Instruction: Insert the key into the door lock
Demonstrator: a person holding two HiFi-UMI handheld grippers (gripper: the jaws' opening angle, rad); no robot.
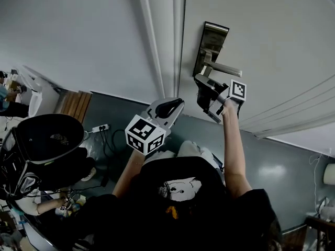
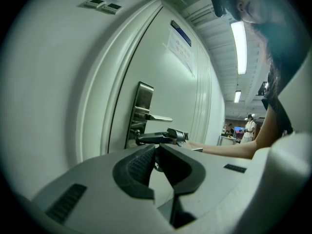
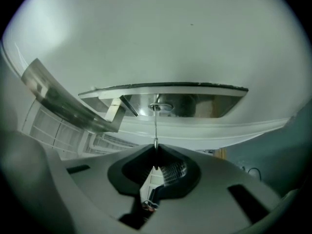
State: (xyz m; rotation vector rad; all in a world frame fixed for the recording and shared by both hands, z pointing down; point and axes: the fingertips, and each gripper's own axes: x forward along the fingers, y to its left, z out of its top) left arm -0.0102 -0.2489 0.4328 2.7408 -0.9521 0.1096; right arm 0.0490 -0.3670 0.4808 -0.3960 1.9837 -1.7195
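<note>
A plain white wall (image 1: 78, 35) runs down to a grey-blue floor (image 1: 272, 161) and meets the white door (image 1: 251, 30) at a moulded frame (image 1: 163, 35). Near the foot of the wall a white power strip (image 1: 100, 127) lies on the floor with dark cables trailing from it, and a brown slatted wooden piece (image 1: 73, 104) stands close by. Two small plates (image 2: 102, 5) sit high on the wall, and long ceiling tubes (image 2: 239, 40) light a corridor where a distant person (image 2: 250, 126) stands.

key (image 3: 155, 126): thin metal blade, tip at keyhole (image 3: 161, 107) | door lock (image 3: 197, 105): steel plate on door
</note>
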